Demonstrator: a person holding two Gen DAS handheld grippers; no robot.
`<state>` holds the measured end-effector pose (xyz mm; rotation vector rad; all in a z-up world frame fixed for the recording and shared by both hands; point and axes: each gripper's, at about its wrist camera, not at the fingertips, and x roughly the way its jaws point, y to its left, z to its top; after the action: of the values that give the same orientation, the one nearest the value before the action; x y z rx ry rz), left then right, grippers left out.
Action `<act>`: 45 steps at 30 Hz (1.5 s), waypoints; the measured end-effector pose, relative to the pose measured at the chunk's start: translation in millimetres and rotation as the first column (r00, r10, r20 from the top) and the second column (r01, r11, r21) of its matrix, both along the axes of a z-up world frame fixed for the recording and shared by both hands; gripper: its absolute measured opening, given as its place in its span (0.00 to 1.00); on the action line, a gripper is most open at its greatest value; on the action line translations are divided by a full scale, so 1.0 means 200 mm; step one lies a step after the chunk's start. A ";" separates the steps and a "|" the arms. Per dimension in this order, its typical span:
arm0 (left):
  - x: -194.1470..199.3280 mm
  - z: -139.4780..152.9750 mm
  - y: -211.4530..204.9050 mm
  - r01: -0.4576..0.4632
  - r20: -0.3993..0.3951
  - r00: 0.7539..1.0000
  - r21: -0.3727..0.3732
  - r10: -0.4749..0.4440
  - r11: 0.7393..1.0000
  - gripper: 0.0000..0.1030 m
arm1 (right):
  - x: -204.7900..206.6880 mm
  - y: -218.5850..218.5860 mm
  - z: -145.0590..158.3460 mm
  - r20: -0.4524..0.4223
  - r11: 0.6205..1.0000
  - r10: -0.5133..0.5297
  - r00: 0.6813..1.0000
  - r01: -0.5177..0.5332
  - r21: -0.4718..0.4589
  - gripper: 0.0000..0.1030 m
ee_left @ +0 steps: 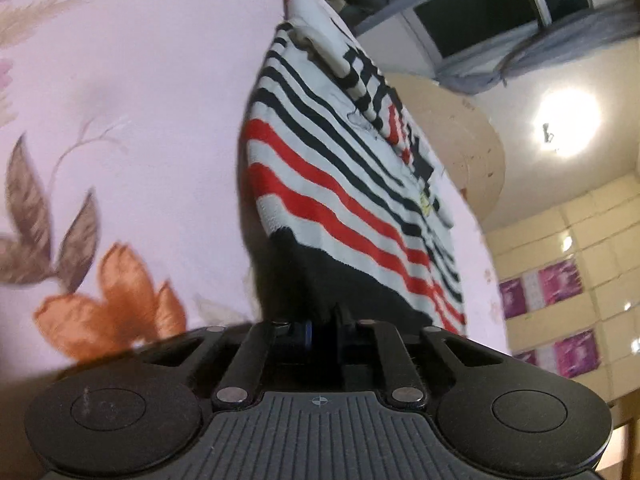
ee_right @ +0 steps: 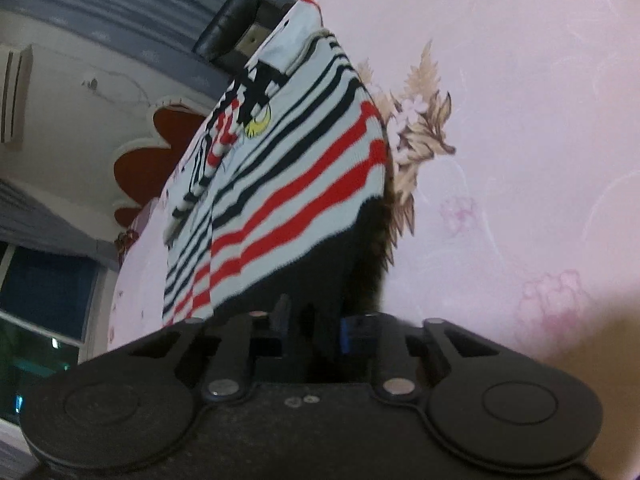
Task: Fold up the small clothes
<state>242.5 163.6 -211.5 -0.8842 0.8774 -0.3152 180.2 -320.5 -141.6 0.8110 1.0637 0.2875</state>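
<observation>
Both grippers are clenched on the black hem of a small striped sweater (ee_left: pixel 340 168). The left gripper (ee_left: pixel 316 320) holds one hem corner and the right gripper (ee_right: pixel 316 320) the other, the dark band bunched between each pair of fingers. The rest of the sweater lies spread on the pink floral sheet (ee_left: pixel 140 100), collar end away from the cameras, red and black stripes running across it.

One sleeve seems already laid inward over the chest (its stripes cross the body's at an angle, most plainly in the right view), so the side folding looks at least partly done. I cannot tell about the other sleeve.

What is left, as I judge it, is the main fold: carrying the hem up and over toward the collar and laying it flat.
</observation>
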 end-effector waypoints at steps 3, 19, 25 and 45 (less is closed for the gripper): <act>-0.01 -0.02 0.00 -0.014 0.009 1.000 -0.023 0.014 1.000 0.12 | -0.01 -0.03 -0.01 -0.005 1.000 0.001 1.000 -0.001 0.026 0.16; -0.06 0.02 0.02 -0.126 0.035 0.992 0.046 0.124 0.991 0.05 | 0.02 -0.06 0.01 0.031 0.997 0.023 0.999 -0.021 -0.072 0.06; -0.10 0.07 0.05 -0.173 0.072 0.982 -0.018 0.173 0.985 0.05 | -0.01 -0.10 0.09 0.086 1.000 -0.008 0.996 0.010 -0.027 0.06; -0.02 0.33 0.05 -0.171 0.164 0.974 0.082 0.156 0.982 0.05 | 0.10 -0.01 0.30 0.166 0.992 -0.015 0.986 0.036 -0.122 0.06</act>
<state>238.7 174.0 -144.9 -0.8253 0.6641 -0.1949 199.5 -321.6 -81.7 0.6765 0.9057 0.2590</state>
